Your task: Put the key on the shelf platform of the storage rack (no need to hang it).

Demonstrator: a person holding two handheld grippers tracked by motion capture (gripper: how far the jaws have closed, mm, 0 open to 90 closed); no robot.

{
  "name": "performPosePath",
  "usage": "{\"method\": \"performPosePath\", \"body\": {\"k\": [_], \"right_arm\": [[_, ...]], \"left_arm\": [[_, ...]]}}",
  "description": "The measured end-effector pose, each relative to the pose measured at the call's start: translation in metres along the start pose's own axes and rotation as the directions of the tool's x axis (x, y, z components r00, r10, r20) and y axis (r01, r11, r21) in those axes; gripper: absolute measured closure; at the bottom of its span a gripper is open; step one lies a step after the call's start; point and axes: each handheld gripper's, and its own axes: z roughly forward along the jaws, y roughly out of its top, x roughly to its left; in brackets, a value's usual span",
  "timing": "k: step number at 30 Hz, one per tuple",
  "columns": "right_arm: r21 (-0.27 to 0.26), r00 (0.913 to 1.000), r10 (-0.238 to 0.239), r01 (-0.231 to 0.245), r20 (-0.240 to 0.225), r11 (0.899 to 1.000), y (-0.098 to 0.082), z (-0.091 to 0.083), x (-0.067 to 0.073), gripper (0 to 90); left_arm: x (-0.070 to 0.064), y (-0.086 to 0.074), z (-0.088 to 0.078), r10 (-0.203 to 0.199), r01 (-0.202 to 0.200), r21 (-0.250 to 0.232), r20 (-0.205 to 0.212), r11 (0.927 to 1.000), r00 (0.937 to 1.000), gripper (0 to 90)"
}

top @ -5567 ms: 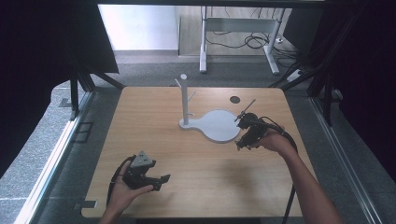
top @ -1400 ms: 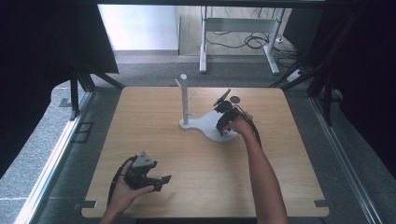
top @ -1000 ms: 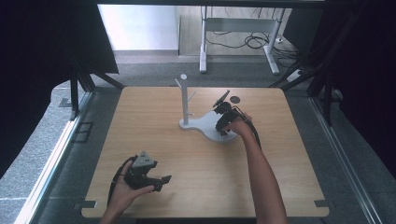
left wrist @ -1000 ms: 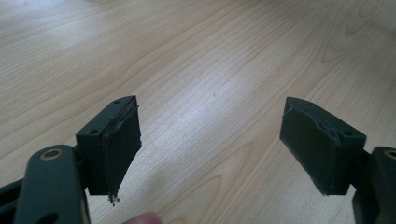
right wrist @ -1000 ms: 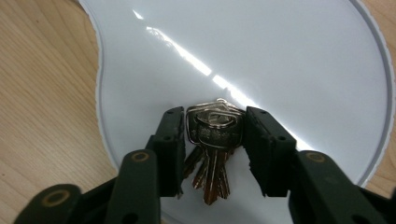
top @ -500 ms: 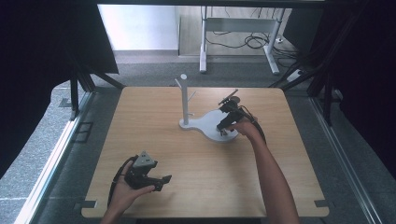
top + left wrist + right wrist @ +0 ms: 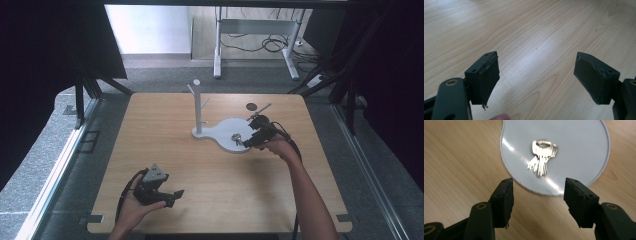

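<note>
Both sets of jaws wide open; right gripper (image 7: 537, 202) near the keys (image 7: 542, 156), which might skid off that slick plate (image 7: 579, 150).

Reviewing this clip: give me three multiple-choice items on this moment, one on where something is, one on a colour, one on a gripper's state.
1. Where does the bunch of keys lie?
A. on the bare table
B. on the stand's round base plate
C. between the right gripper's jaws

2. What colour is the stand?
A. white
B. red
C. black

3. How is the left gripper?
A. shut on a key
B. shut with nothing in it
C. open

Key: 1 B, the keys rest on the pale disc; 2 A, post and base are white; 3 C, its jaws stand wide apart over wood.
</note>
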Motion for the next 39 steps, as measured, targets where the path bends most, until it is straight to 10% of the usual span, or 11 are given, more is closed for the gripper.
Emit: {"method": "performPosePath", "body": {"k": [13,24,39], "right_arm": [[-0.148,0.9990,0.032,-0.036,-0.030,0.988,-0.090,-0.033,0.006,42.2],[-0.201,0.9950,0.090,-0.096,-0.043,0.975,-0.162,-0.025,0.016,42.3],[-0.185,0.9943,0.106,-0.106,-0.011,0.977,-0.181,-0.022,0.023,41.4]], "left_arm": [[0.000,0.000,0.004,-0.004,0.004,0.010,-0.004,0.9999,1.0000,20.7],[-0.002,0.000,0.006,-0.010,0.011,0.016,-0.008,0.9998,0.9999,20.7],[-0.007,0.001,0.013,0.010,-0.010,0.033,0.003,0.9994,0.9999,20.8]]}}
